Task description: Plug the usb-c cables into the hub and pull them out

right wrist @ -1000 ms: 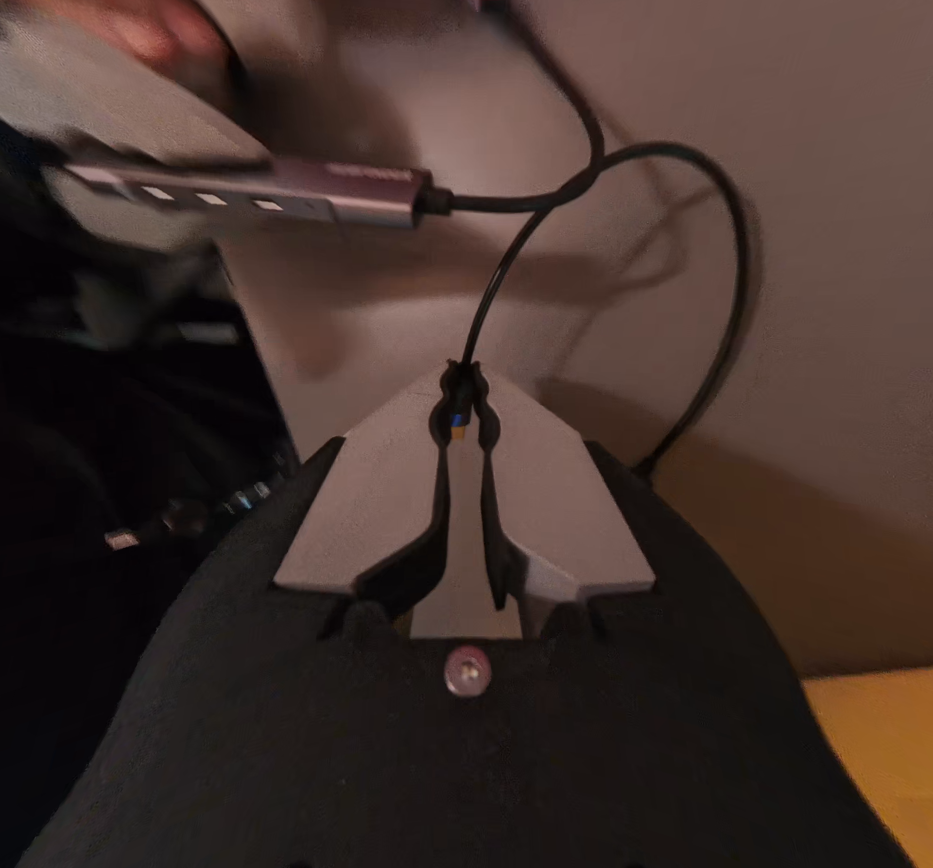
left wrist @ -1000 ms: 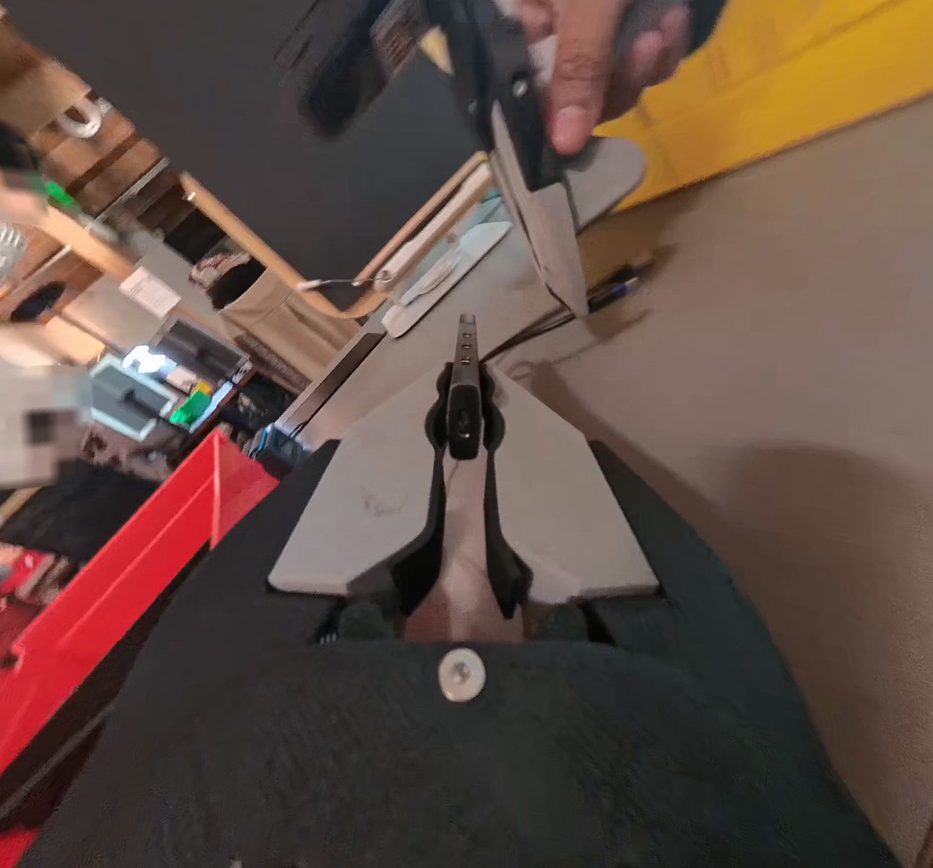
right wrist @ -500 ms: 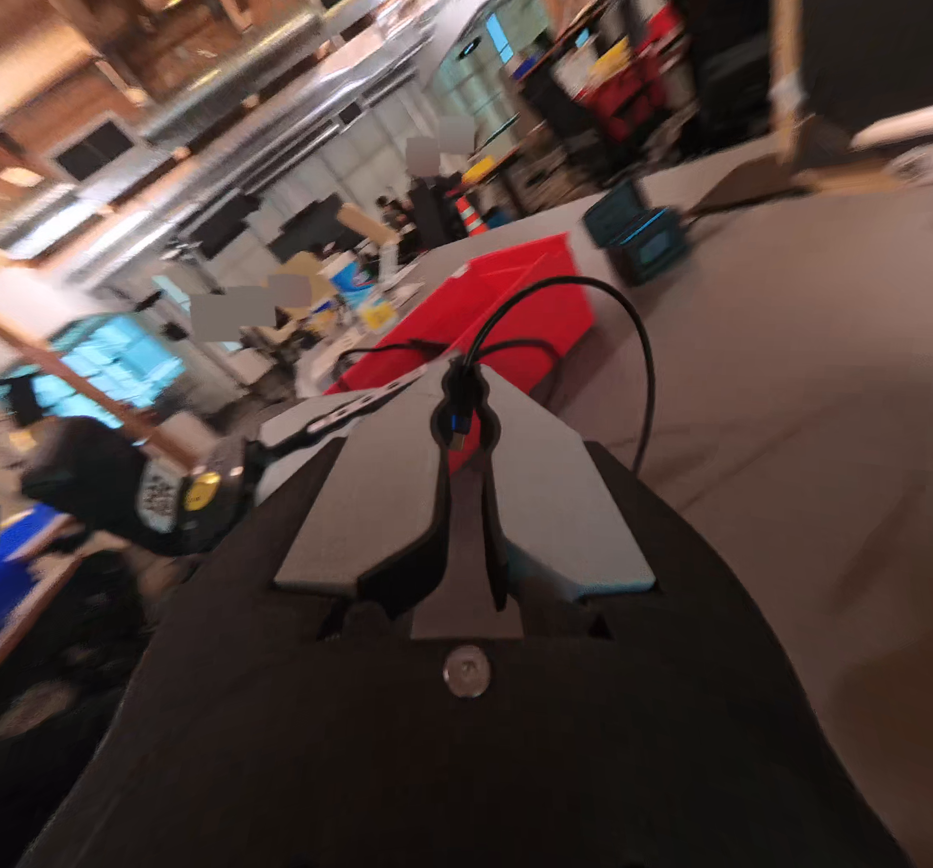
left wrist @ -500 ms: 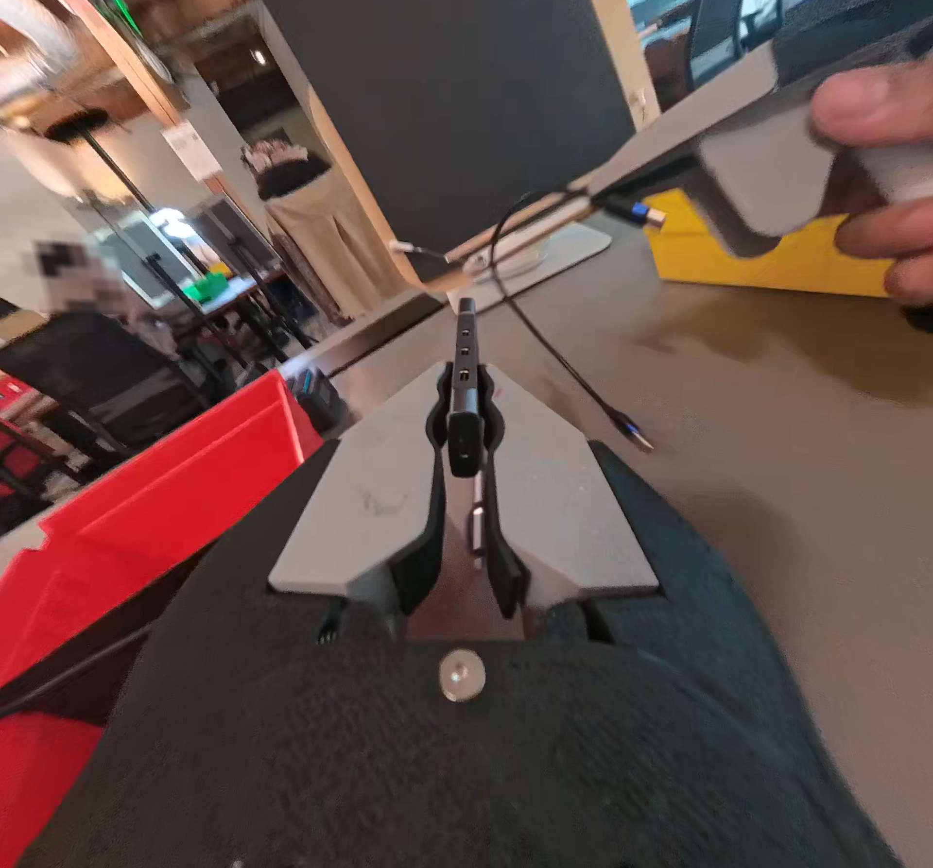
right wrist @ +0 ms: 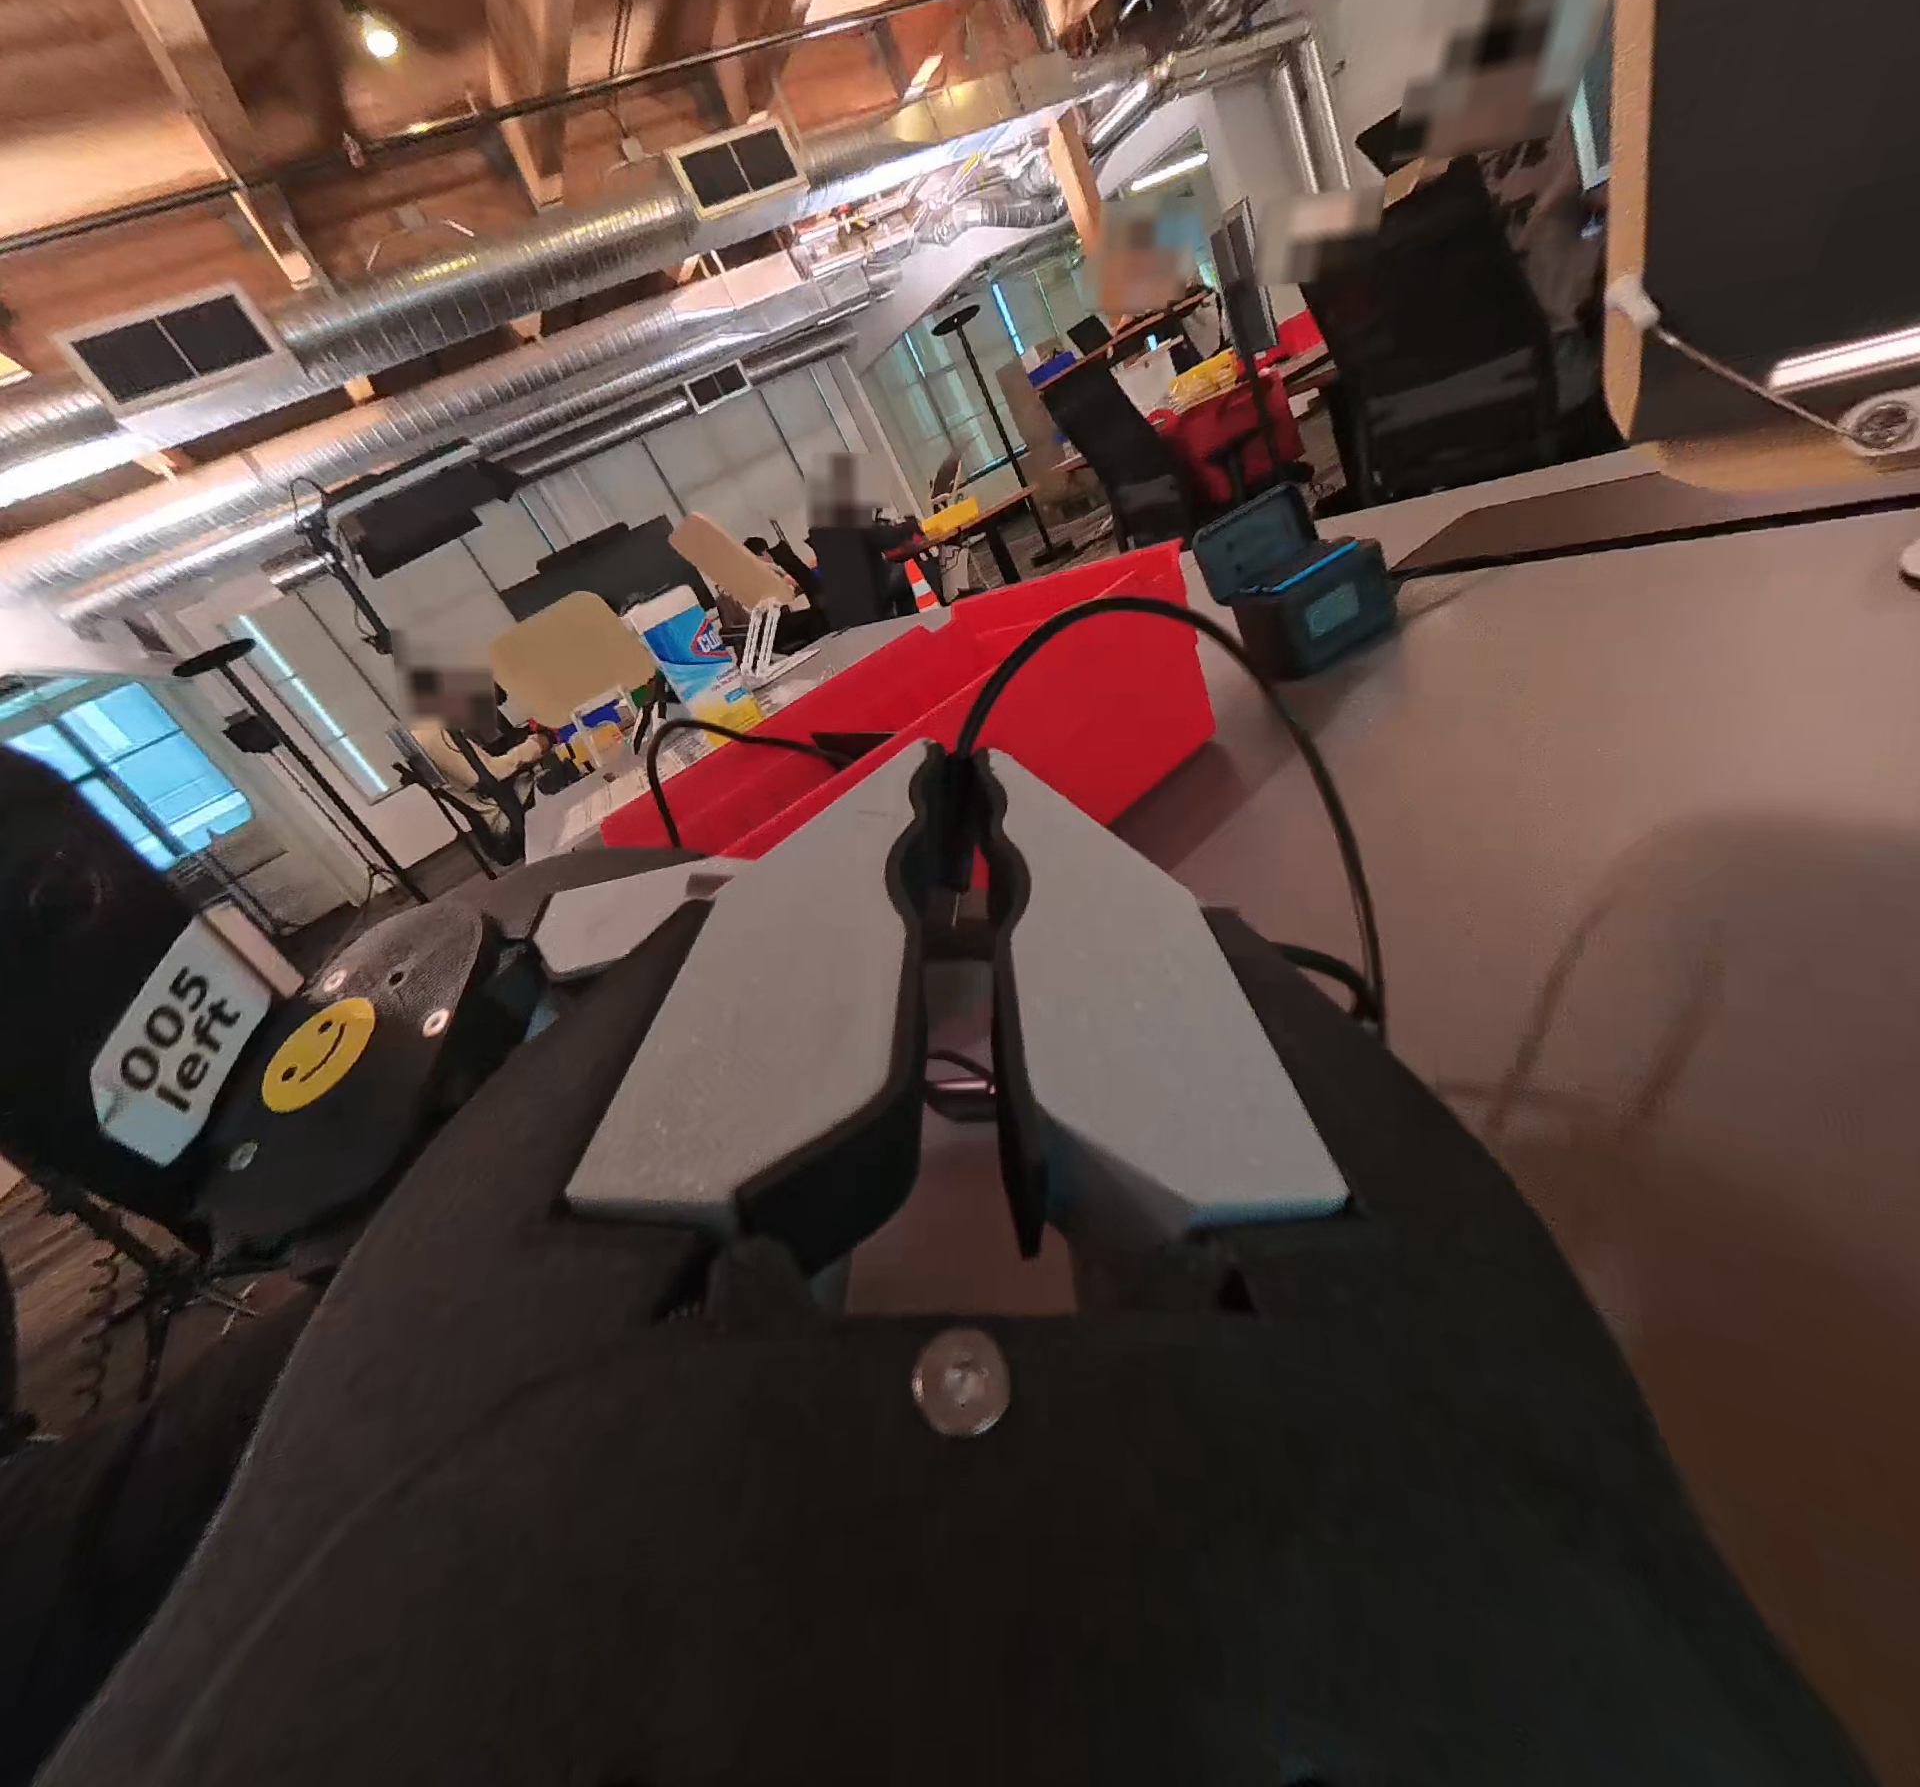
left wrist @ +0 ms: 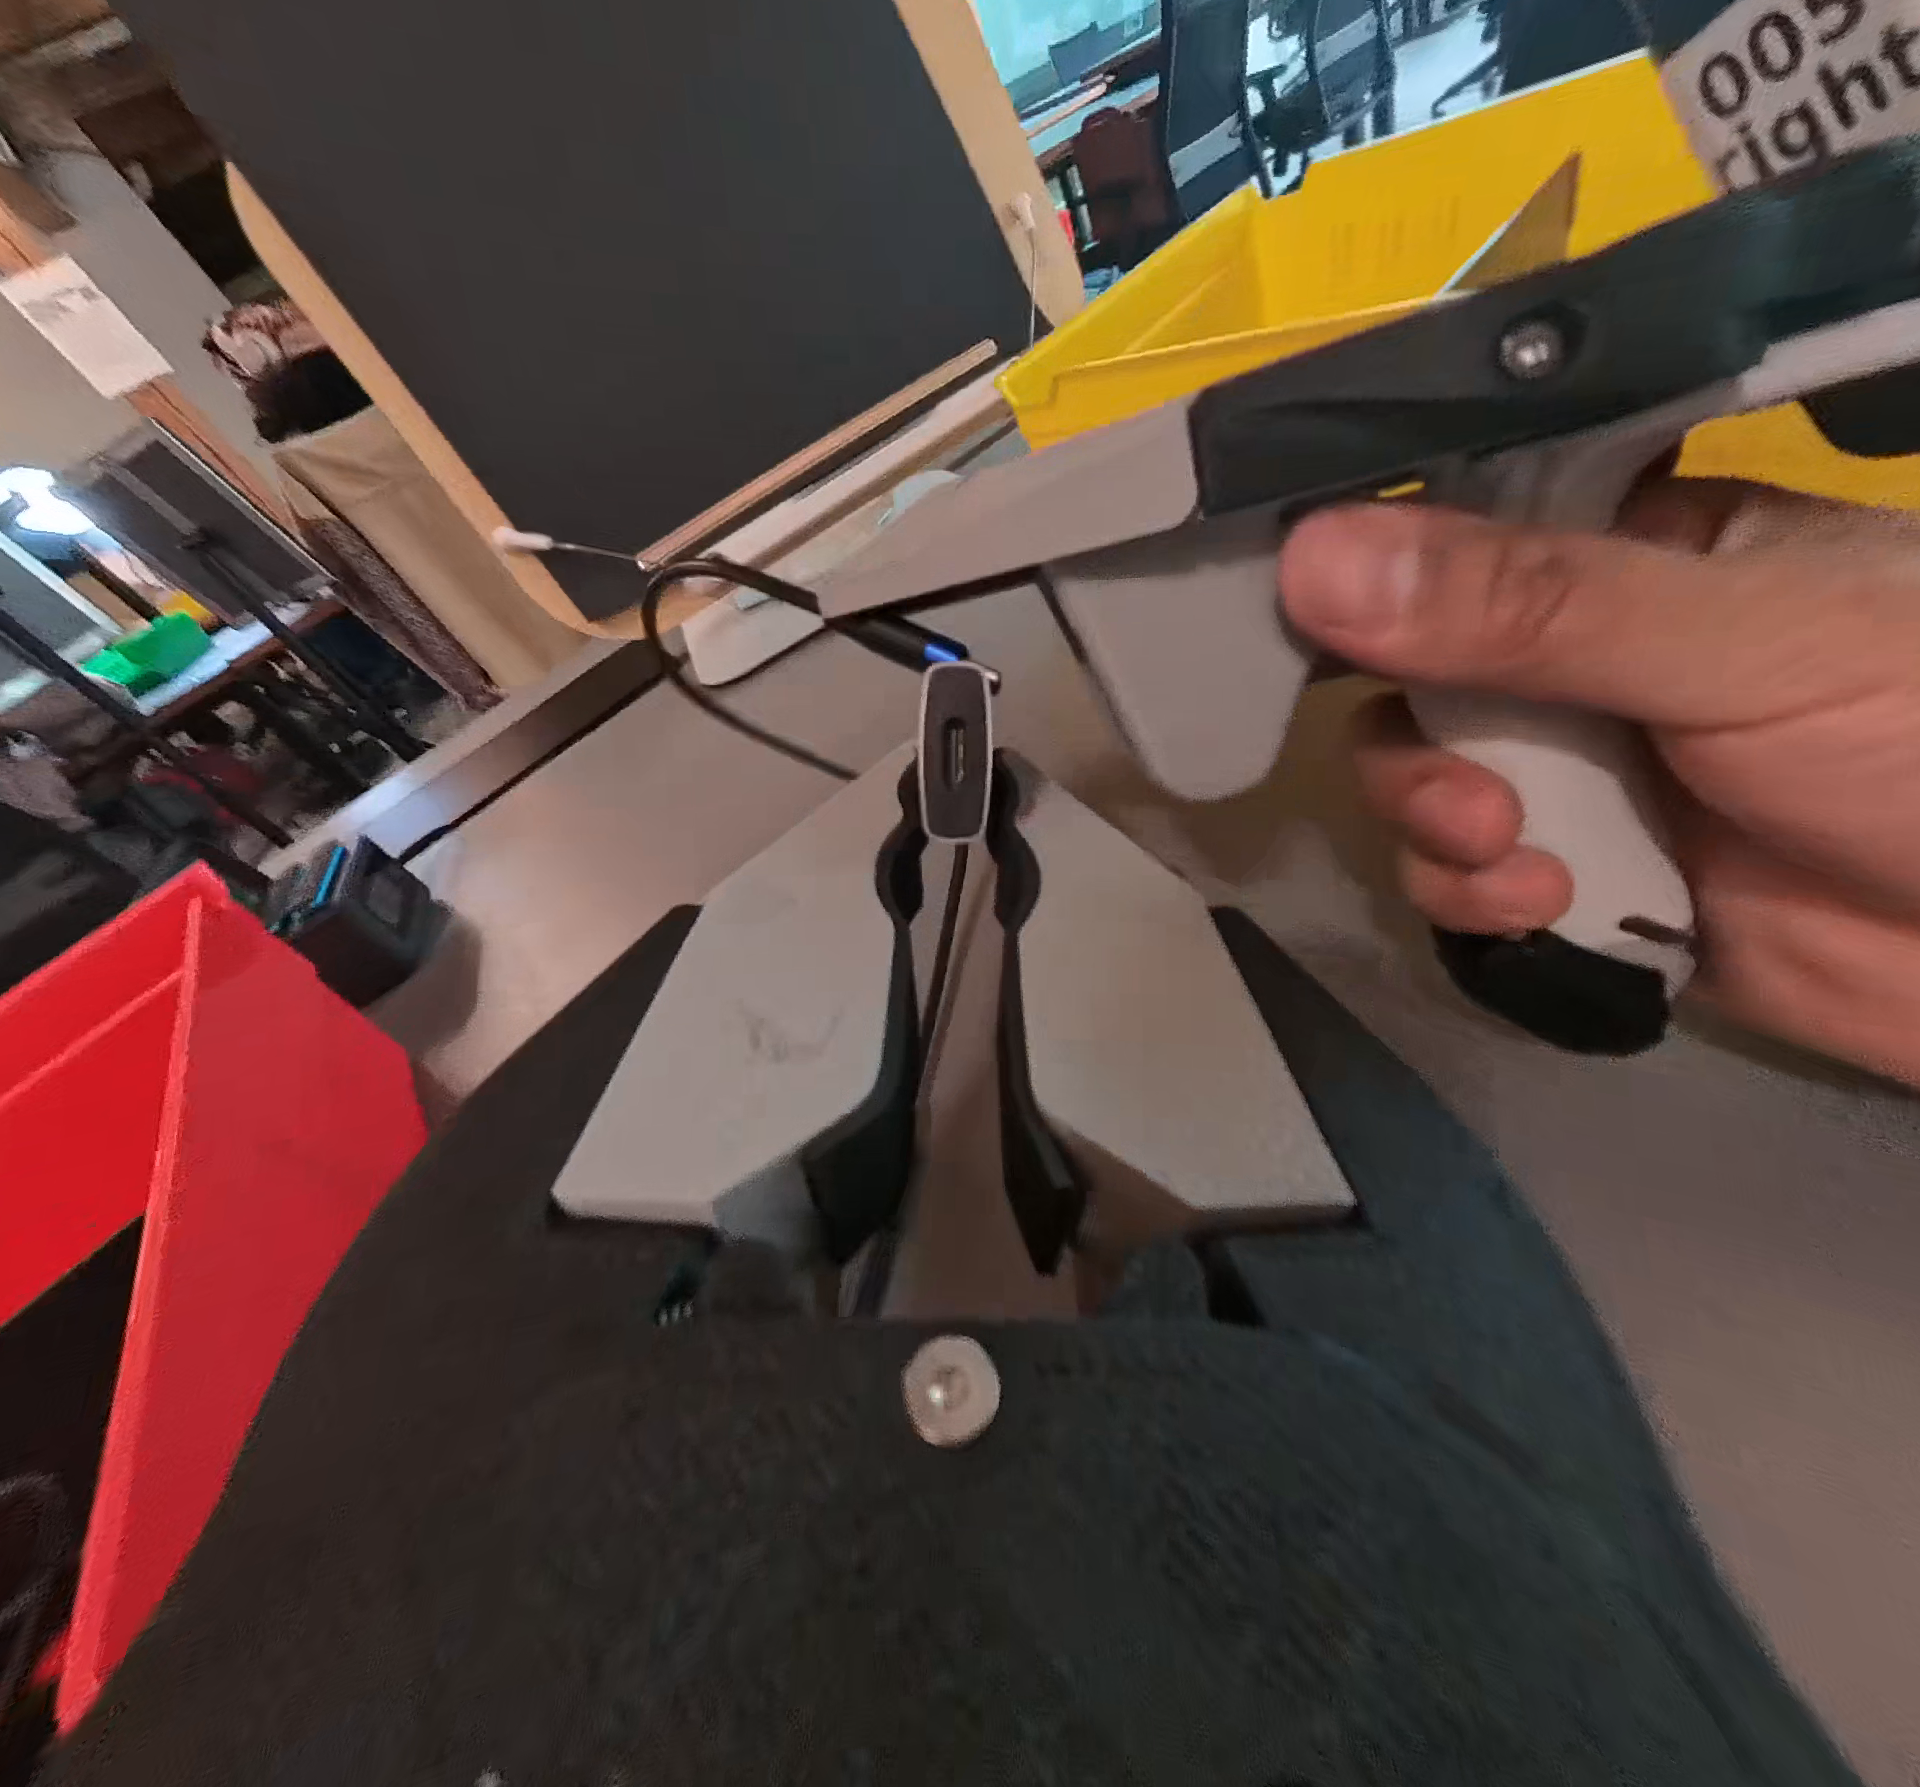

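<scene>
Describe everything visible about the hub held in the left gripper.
The hub is a slim grey bar that looks like metal, seen end-on in the left wrist view. Its rounded end face, with one small oval port, points at the camera. The left gripper clamps it by both flat sides near that end, holding it upright above the table. A thin black cord hangs from it between the fingers. The right gripper holds a blue-tipped plug just behind it; contact is unclear.

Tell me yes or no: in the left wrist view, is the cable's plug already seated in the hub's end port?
No: the hub's end port shows open and empty, and the plug held by the right gripper sits just above it.
</scene>
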{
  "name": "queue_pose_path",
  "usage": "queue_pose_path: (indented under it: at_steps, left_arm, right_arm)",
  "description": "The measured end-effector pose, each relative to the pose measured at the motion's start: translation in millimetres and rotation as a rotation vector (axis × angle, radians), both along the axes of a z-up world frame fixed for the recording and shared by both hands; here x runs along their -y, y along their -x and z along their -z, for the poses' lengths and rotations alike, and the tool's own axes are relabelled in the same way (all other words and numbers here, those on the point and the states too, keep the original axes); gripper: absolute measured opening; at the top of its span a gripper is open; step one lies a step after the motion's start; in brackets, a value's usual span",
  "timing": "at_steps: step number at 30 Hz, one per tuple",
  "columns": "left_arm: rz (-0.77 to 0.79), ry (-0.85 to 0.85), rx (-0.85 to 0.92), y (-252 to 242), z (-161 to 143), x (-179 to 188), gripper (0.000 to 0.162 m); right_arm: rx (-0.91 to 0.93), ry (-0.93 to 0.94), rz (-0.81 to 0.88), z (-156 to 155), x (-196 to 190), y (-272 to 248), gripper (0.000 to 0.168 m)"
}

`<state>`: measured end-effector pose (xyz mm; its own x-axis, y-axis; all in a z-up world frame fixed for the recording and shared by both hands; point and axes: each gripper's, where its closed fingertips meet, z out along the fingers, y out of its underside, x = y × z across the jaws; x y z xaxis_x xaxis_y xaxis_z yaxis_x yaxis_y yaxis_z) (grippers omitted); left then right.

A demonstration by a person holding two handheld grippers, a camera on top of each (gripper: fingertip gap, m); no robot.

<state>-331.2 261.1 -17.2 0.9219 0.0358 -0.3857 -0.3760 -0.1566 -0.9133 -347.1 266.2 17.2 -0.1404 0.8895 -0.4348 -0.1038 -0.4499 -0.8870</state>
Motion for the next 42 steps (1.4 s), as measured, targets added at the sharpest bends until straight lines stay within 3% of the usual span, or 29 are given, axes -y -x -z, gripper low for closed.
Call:
queue_pose_path:
  at_steps: [4,11,14,18,23,26,31,35,42]
  left_arm:
    - [0.042,0.007,0.000,-10,9,2,0.006]
    - [0.027,0.123,-0.094,-1,30,19,0.007]
    - [0.044,0.185,-0.159,1,45,32,0.006]
    - [0.064,0.287,-0.242,0,64,43,0.007]
    - [0.032,0.504,-0.173,13,84,70,0.007]
    - [0.021,0.462,-0.147,17,73,78,0.006]
    - [0.051,0.478,-0.135,15,88,79,0.007]
    - [0.052,0.471,-0.154,14,88,78,0.006]
    - [0.050,0.464,-0.156,13,87,78,0.007]
  right_arm:
    - [-0.044,-0.043,0.036,-6,-4,-6,0.002]
    - [0.398,-0.328,-0.015,53,-20,3,0.002]
    - [0.632,-0.373,-0.186,87,-11,-4,0.003]
    - [0.777,-0.344,-0.362,102,-1,-11,0.003]
    - [0.928,-0.414,-0.369,107,-14,-14,0.001]
    - [1.002,-0.452,-0.421,112,-6,-16,0.000]
    - [1.024,-0.472,-0.458,109,11,-2,0.000]
    - [1.048,-0.348,-0.538,111,20,4,0.000]
    - [1.186,-0.405,-0.582,122,19,-5,0.000]
